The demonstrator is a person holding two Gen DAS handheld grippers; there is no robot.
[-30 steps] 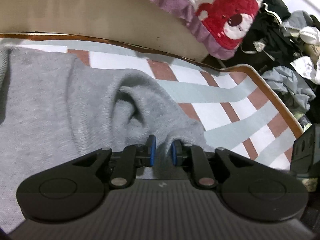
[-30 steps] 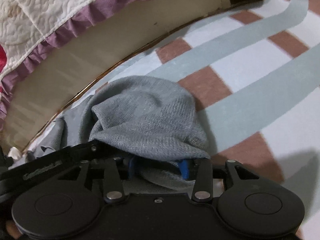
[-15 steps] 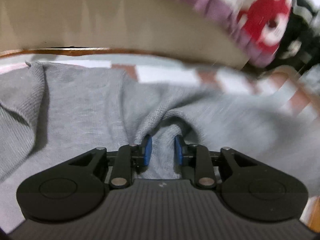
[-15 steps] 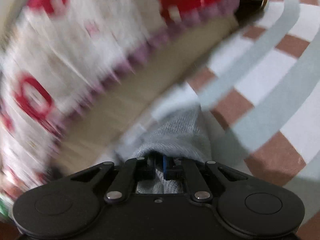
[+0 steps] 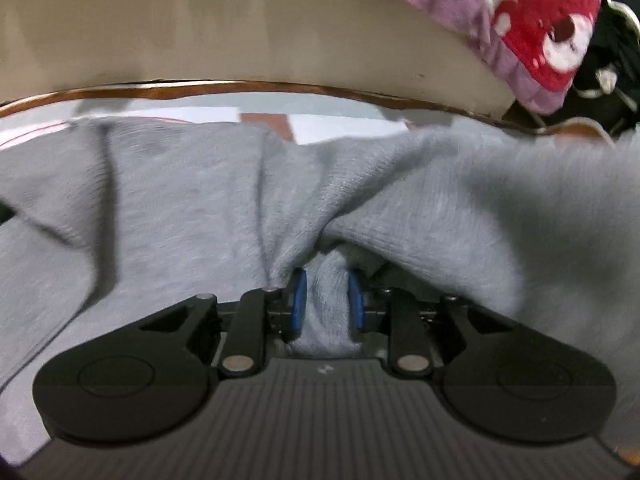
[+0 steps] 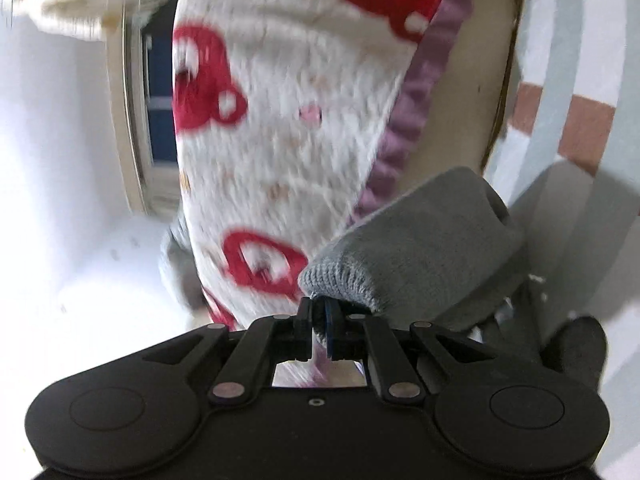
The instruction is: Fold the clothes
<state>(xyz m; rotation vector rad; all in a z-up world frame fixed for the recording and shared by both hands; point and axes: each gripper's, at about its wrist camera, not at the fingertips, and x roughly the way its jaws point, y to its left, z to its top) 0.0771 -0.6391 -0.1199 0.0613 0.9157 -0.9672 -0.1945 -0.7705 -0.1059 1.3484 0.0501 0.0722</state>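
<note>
item: grey knit sweater (image 5: 168, 216), lying rumpled across a striped mat (image 5: 320, 120) of pale blue, white and brown, its body running from near left to far right below a beige bed side (image 5: 240, 32); a ribbed edge (image 6: 340, 280) of the same knit was raised clear of the mat on the right.

left gripper (image 5: 327, 300): blue-padded fingers (image 5: 298, 300) pinching a bunched ridge of the knit, cloth filling the gap.

right gripper (image 6: 318, 330): fingers nearly pressed together on the ribbed edge, a thick lobe of knit hanging off to the right.

background: quilt (image 6: 280, 120) with red bears and purple trim, hanging over the bed; dark clothes pile (image 5: 616, 60) far right.

containers: none seen; nothing held in one.

stage: judged mid-lift; fold lines not settled by these views.

risks: the right hold was on a thin rim only, so the knit's weight could drag it free. the left bunch took several layers, which could set a crooked crease. both views were motion-blurred; a fast swing near the quilt could snag its trim.
</note>
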